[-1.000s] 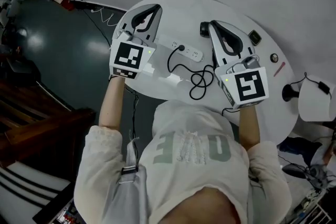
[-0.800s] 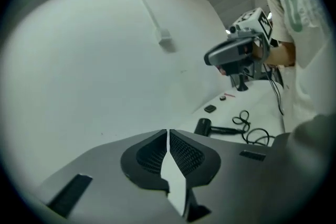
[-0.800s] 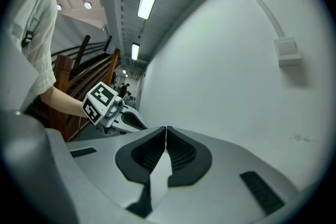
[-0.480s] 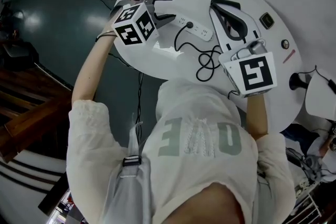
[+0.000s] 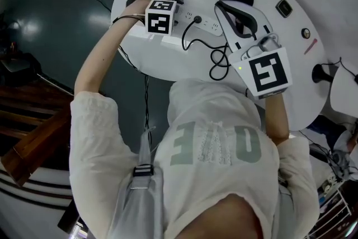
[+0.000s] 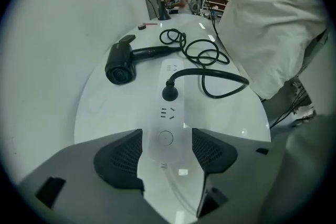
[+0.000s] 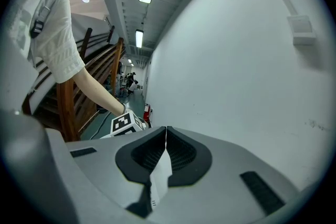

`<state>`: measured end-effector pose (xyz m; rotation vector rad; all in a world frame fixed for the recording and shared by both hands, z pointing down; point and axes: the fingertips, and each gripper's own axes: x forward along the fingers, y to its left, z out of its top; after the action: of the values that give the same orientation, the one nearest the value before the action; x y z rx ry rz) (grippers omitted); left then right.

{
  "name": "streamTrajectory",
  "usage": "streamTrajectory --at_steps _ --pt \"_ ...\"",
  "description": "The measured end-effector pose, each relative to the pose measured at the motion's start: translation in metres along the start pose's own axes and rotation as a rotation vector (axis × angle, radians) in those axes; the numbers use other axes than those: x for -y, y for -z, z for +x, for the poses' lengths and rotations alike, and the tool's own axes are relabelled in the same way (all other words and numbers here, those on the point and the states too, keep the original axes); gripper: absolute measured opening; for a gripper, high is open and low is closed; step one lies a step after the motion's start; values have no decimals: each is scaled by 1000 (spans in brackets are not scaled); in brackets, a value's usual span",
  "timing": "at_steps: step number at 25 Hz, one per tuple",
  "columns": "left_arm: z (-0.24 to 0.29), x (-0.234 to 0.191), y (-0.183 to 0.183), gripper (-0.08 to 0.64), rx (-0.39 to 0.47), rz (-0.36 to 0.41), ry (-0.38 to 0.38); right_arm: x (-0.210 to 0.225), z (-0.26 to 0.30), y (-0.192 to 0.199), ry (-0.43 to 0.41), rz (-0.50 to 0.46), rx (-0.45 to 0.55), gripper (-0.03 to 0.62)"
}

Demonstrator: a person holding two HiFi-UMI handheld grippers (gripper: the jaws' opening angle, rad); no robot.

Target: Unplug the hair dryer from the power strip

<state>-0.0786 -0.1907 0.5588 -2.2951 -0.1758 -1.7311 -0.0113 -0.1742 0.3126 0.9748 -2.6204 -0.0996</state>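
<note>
Jaws of left gripper [image 6: 167, 150], just opened wide astride the power strip [image 6: 168, 113] end by the worktop [image 6: 105, 107] edge: close squarely, hold firm, freeing shut, empty right gripper [image 7: 166, 132] for the plug [image 6: 169, 93].

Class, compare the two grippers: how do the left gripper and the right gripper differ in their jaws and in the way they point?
The left gripper's jaws stand apart, having just been opening, with the end of the power strip between them, not gripped; the right gripper's jaws are together on nothing. The left gripper points steeply down at the table; the right gripper points nearly level toward the wall. Both share the same grey build.
</note>
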Motion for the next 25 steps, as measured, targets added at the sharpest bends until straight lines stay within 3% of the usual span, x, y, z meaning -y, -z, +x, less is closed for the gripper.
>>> streamTrajectory --at_steps 9,19,25 --pt "36 -1 -3 293 -51 73 40 6 1 20 -5 31 -57 21" --pt "44 1 -2 268 -94 30 138 2 6 40 -27 53 -98 21" --pt "44 3 -1 267 -83 26 154 -9 11 49 -53 42 -120 21"
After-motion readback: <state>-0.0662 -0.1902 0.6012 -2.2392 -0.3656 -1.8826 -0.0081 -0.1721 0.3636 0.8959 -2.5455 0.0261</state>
